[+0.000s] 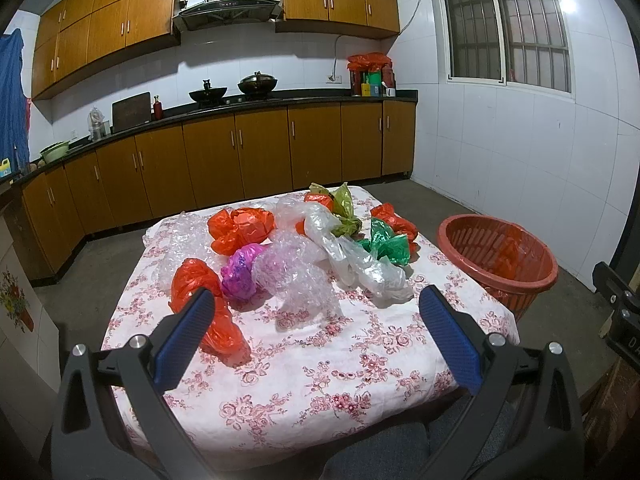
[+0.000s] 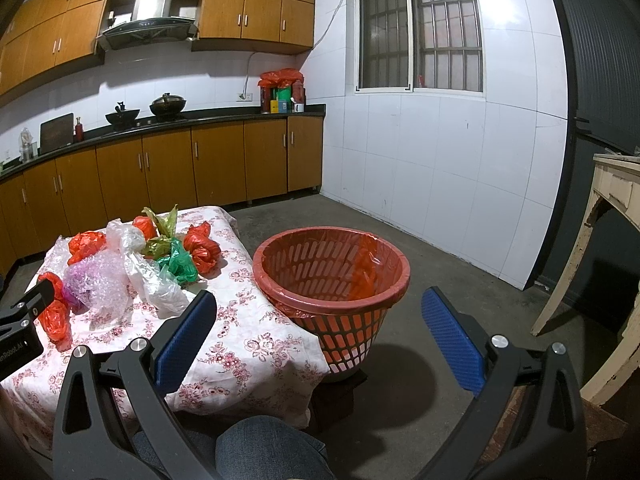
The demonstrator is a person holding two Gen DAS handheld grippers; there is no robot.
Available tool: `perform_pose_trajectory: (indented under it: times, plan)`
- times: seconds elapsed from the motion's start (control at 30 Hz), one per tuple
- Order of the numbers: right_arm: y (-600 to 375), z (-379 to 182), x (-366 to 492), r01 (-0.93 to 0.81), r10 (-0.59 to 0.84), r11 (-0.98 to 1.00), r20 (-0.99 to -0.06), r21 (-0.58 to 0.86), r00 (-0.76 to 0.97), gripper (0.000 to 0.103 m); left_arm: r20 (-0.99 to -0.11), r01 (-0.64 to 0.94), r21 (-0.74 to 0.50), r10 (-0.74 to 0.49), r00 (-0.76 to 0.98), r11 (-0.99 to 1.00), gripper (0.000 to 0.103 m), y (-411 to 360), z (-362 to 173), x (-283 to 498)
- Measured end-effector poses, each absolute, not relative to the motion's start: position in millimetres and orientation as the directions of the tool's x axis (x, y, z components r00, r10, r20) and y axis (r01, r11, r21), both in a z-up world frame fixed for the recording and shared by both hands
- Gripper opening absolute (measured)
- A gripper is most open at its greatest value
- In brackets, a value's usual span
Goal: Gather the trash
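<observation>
Several crumpled plastic bags lie on a table with a floral cloth [image 1: 320, 368]: a red bag [image 1: 200, 304] nearest left, a purple bag [image 1: 240, 272], clear bubble wrap [image 1: 296, 276], a clear bag [image 1: 360, 260], a green bag [image 1: 386, 242] and more red bags [image 1: 240, 228] behind. A red slotted basket [image 1: 500, 256] lined with a red bag stands right of the table; it fills the middle of the right wrist view [image 2: 332, 272]. My left gripper [image 1: 316, 312] is open and empty above the table's near half. My right gripper [image 2: 320, 320] is open and empty, in front of the basket.
Wooden kitchen cabinets and a dark counter [image 1: 240, 104] with woks run along the back wall. A cream wooden table [image 2: 612, 216] stands at the right. The basket sits on a dark stool [image 2: 340, 392]. A person's knee in jeans [image 2: 272, 448] is below the grippers.
</observation>
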State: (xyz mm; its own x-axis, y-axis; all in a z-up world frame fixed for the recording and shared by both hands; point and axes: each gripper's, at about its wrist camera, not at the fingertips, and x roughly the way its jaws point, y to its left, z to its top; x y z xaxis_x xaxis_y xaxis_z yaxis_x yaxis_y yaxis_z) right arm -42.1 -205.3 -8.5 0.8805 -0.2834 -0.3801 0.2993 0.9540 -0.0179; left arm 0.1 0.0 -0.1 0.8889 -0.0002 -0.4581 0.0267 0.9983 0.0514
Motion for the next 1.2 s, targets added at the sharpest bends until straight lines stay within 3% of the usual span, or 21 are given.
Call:
perform_pose_trajectory:
  times: [1.2]
  plan:
    - [-207.9,-8.8,-40.9,0.293,-0.276,0.956,-0.383,-0.014,0.882,0.101,-0.463,0.025,0.050,0.001,0.886,0.998,0.099,-0.1,-0.3,-0.2]
